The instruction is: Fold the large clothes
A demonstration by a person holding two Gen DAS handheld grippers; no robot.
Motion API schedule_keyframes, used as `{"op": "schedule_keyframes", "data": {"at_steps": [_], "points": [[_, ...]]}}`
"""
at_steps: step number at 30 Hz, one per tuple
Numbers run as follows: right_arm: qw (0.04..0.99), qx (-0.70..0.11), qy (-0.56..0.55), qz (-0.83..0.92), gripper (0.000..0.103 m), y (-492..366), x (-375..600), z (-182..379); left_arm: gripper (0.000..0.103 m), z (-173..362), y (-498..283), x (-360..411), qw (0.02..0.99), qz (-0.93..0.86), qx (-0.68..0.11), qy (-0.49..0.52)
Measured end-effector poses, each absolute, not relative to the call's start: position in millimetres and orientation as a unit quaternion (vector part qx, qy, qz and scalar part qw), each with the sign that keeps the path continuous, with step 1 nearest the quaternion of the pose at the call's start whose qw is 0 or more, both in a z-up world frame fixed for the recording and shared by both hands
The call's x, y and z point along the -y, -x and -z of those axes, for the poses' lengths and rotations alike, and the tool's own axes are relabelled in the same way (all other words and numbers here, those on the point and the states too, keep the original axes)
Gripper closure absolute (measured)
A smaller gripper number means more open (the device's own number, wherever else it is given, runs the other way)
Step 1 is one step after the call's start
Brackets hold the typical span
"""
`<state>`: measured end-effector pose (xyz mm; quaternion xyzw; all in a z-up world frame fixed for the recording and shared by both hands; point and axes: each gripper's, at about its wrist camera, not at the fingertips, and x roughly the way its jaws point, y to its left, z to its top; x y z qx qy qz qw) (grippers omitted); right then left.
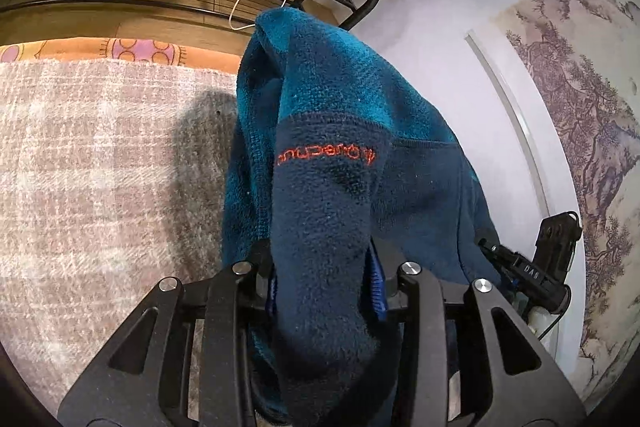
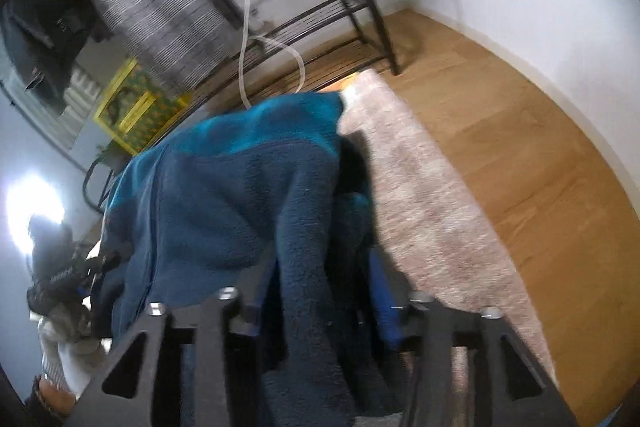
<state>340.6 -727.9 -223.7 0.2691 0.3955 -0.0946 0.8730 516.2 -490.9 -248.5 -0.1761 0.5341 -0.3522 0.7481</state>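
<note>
Both tongs are gripping the blue fleece jacket (image 1: 332, 163) here: the left tongs (image 1: 320, 267) are clamping a dark navy fold with orange stitched lettering, and the right tongs (image 2: 320, 291) are holding another thick fold between their jaws, though blur is making it hard to tell how firmly. The jacket is hanging bunched between the two tools above a pinkish checked rug (image 1: 100, 155) lying on a wooden floor (image 2: 500, 131), with a black metal rack (image 2: 360, 11) standing beyond
</note>
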Motion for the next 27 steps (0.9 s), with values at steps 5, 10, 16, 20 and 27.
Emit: {"op": "schedule_keyframes", "data": {"at_steps": [5,10,16,20,27], "points": [[0.894,-0.342,-0.277,0.086,0.049,-307.7,720.7,190.8,0.067,219.4,-492.2,468.3,0.754,0.367,-0.513,0.181],[0.892,-0.302,-0.331,0.063,0.036,-250.8,693.3,176.5,0.067,215.8,-479.8,451.9,0.737,0.386,-0.525,0.179],[0.846,-0.361,-0.391,0.045,0.034,-248.3,661.5,218.1,0.075,222.5,-466.6,450.0,0.724,0.385,-0.536,0.199],[0.829,-0.361,-0.427,0.001,0.091,-269.8,651.1,230.6,0.090,221.8,-467.3,442.4,0.717,0.383,-0.543,0.212],[0.859,-0.316,-0.402,-0.002,0.096,-249.7,646.5,192.9,0.091,238.5,-461.7,444.2,0.742,0.354,-0.543,0.171]]}}
